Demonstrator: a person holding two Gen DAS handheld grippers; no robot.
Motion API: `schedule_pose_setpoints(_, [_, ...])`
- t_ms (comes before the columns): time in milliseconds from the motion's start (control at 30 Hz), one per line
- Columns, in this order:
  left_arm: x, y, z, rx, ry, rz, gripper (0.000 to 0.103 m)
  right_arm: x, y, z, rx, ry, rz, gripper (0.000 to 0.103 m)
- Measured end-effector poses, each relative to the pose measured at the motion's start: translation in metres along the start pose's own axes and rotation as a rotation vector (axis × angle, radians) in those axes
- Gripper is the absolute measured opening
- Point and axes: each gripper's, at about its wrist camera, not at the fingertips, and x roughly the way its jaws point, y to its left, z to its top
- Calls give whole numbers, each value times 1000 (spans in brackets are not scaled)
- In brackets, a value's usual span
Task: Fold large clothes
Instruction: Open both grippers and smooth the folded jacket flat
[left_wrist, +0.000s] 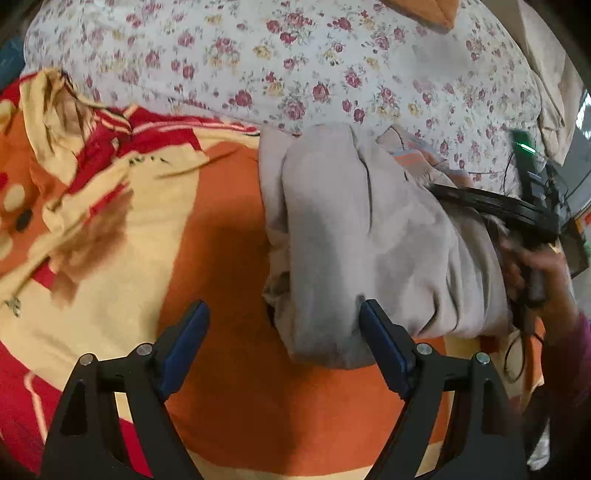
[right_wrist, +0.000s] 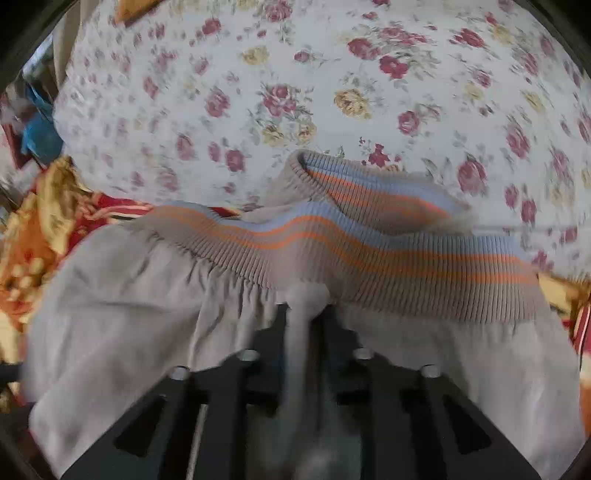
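- Left wrist view: left gripper (left_wrist: 284, 314) jaws spread wide, blue pads facing each other, nothing between them. It hangs over the orange part of a blanket (left_wrist: 229, 266).
- Beige garment (left_wrist: 362, 236) lies bunched in a rolled heap on the blanket, just beyond and to the right of the open jaws. Right-hand blue pad (left_wrist: 384, 347) sits at the garment's near edge; contact cannot be confirmed.
- Blanket is orange, cream and red, rumpled at left. Behind it, a white floral sheet (left_wrist: 295, 55) covers the far surface.
- Right gripper (left_wrist: 517, 210) visible at the right edge of this view, black, held by the person's hand (left_wrist: 535, 269), its tip at the far side of the garment.
- Right wrist view: right gripper (right_wrist: 306, 317) jaws nearly closed, pinching a fold of the beige garment (right_wrist: 110, 314) between them.
- Garment fills the lower half of this view; its ribbed band (right_wrist: 369, 258) with orange and pale blue stripes runs across just beyond the jaws, one ribbed opening standing up behind it.
- Floral sheet (right_wrist: 295, 92) fills the upper half; frame is motion-blurred.
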Motion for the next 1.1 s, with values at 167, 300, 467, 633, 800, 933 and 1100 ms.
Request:
schedule_pose_setpoints(167, [2, -1, -5, 2, -19, -38, 84, -112, -49, -57, 28, -95, -28, 73])
schedule_pose_setpoints(300, [10, 3, -5, -31, -26, -61, 82, -155, -108, -98, 96, -144, -231, 82])
schedule_pose_setpoints(467, [16, 0, 2, -36, 18, -76, 22, -146, -136, -128, 158, -31, -135, 2])
schedule_pose_setpoints(633, [-6, -2, 2, 40, -28, -4, 8, -192, -131, -127, 112, -136, -166, 0])
schedule_pose_setpoints(800, [11, 12, -7, -25, 11, 6, 7, -148, -143, -149, 118, -4, -244, 0])
schedule_pose_setpoints(933, [-13, 5, 0, -20, -12, 33, 27, -168, -137, -142, 164, -69, -272, 11])
schedule_pose_setpoints(1100, [-39, -22, 14, 53, -128, 137, 62, -195, -108, -111, 123, -168, -249, 47])
